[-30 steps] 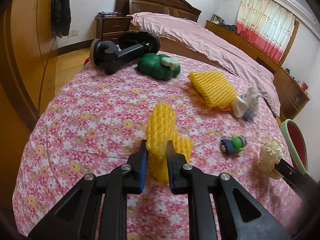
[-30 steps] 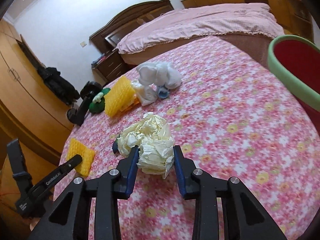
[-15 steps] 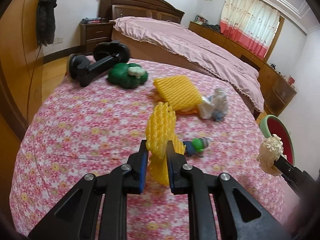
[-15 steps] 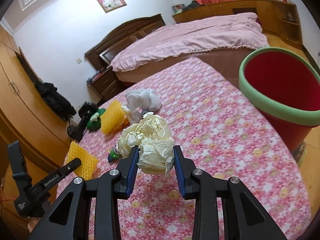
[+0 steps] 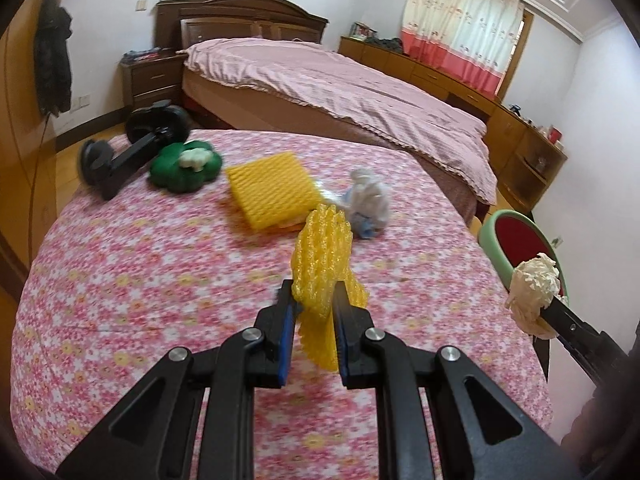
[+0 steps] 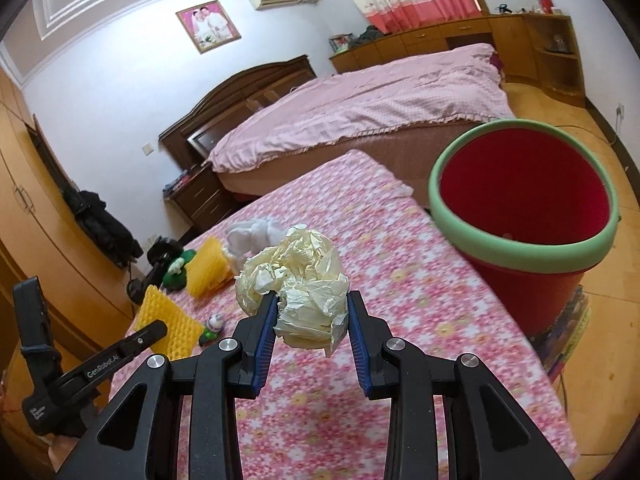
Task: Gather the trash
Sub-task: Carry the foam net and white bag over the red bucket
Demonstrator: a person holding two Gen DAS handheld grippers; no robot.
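Crumpled paper wad point(image 6: 298, 280) in right jaws (yellow foam net point(image 5: 322, 258) in left), near red bin point(image 6: 524, 200).

A pink-covered bed point(image 5: 344, 84) with dark headboard point(image 5: 240, 16) stands before white walls, red-hemmed curtains point(image 5: 460, 40) and wooden cabinets point(image 6: 532, 44).

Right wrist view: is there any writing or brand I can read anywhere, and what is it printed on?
"GenRobot.AI": white letters on the black arm of the left gripper, low on the left of the right wrist view.
A small label lower on that same gripper's body: too small and blurred to read.
Framed photo on the wall: a picture only, no readable words.
No writing shows on the red bin.
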